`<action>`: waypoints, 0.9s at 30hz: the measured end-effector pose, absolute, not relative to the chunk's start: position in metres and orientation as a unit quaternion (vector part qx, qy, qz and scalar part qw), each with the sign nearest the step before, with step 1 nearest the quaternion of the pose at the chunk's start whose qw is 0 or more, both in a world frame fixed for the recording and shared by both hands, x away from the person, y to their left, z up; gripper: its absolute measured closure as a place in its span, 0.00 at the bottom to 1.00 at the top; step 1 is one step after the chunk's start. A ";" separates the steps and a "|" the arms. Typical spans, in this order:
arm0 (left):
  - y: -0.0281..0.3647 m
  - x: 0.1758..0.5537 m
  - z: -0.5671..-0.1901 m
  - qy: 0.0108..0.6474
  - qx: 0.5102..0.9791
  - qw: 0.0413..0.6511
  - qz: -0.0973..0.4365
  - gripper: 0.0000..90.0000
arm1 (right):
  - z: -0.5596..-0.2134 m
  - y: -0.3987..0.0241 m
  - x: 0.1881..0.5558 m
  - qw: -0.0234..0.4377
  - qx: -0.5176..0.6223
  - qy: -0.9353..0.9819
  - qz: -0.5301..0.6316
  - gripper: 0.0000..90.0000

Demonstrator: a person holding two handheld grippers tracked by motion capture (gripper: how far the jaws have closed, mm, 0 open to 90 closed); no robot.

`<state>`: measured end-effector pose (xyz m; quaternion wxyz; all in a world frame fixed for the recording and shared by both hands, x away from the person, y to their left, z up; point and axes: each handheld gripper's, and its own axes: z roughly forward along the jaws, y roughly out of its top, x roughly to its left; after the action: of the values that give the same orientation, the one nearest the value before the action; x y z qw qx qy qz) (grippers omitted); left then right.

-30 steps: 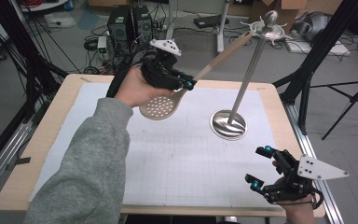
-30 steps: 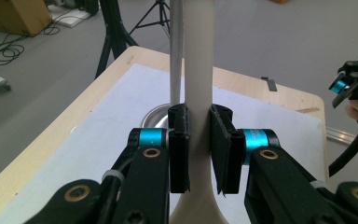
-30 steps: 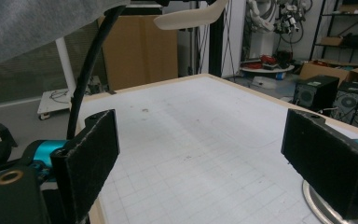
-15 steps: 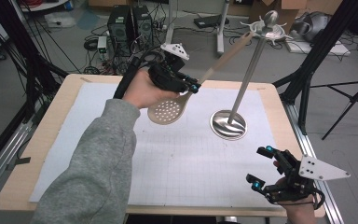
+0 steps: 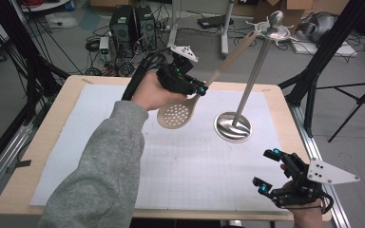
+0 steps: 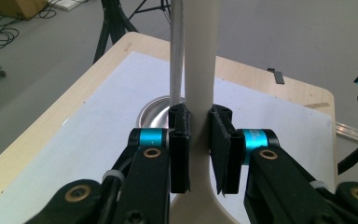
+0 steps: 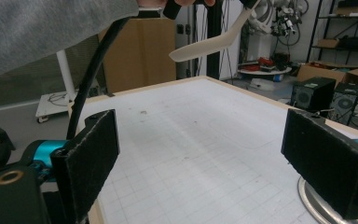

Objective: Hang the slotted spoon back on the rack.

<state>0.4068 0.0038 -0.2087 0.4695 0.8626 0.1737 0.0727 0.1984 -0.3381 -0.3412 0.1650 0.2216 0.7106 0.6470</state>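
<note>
A beige slotted spoon (image 5: 177, 115) is held in the air above the table, its perforated bowl hanging low and its handle slanting up to the right toward the top of a metal stand (image 5: 256, 61). My left gripper (image 5: 200, 90) is shut on the spoon's handle (image 6: 199, 70), with both pads pressed against it just above the bowl. The stand's round base (image 5: 233, 127) rests on the white mat, and its hooked top (image 5: 274, 24) is close to the handle's end. My right gripper (image 5: 268, 168) is low at the table's near right edge, open and with nothing between its pads (image 7: 326, 161).
A white grid mat (image 5: 180, 166) covers the wooden table (image 5: 47, 142). Black tripod legs (image 5: 323, 61) stand off the table's far right. A computer tower (image 5: 128, 23) and cables lie on the floor behind. A grey sleeve (image 5: 100, 175) crosses the mat's left half.
My left gripper has lifted the spoon a little and shifted it right, bringing the handle's end closer to the stand's top. The right gripper has stayed where it was.
</note>
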 end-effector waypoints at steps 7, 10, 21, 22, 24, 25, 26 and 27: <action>-0.003 0.410 -0.214 0.174 0.865 0.465 0.071 0.87 | -0.341 -0.340 0.199 0.167 0.221 0.710 0.648 0.11; -0.007 0.411 -0.216 0.178 0.864 0.465 0.069 0.87 | -0.342 -0.341 0.199 0.168 0.221 0.708 0.649 0.11; -0.017 0.415 -0.220 0.179 0.868 0.459 0.066 0.87 | -0.341 -0.344 0.197 0.171 0.222 0.706 0.651 0.11; -0.018 0.415 -0.221 0.181 0.867 0.460 0.065 0.87 | -0.341 -0.344 0.196 0.170 0.223 0.706 0.650 0.11; -0.020 0.416 -0.222 0.179 0.868 0.459 0.065 0.87 | -0.340 -0.345 0.196 0.172 0.222 0.705 0.651 0.11; -0.021 0.416 -0.223 0.181 0.867 0.460 0.065 0.87 | -0.340 -0.345 0.196 0.172 0.223 0.706 0.650 0.11; -0.022 0.417 -0.223 0.180 0.867 0.460 0.066 0.87 | -0.340 -0.345 0.196 0.172 0.223 0.706 0.650 0.11; -0.022 0.417 -0.224 0.179 0.867 0.461 0.065 0.87 | -0.340 -0.345 0.196 0.172 0.223 0.706 0.650 0.11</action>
<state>0.4171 -0.0223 -0.2240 0.4610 0.8667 0.1790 0.0649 0.1962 -0.3449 -0.3405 0.1723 0.2225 0.7055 0.6504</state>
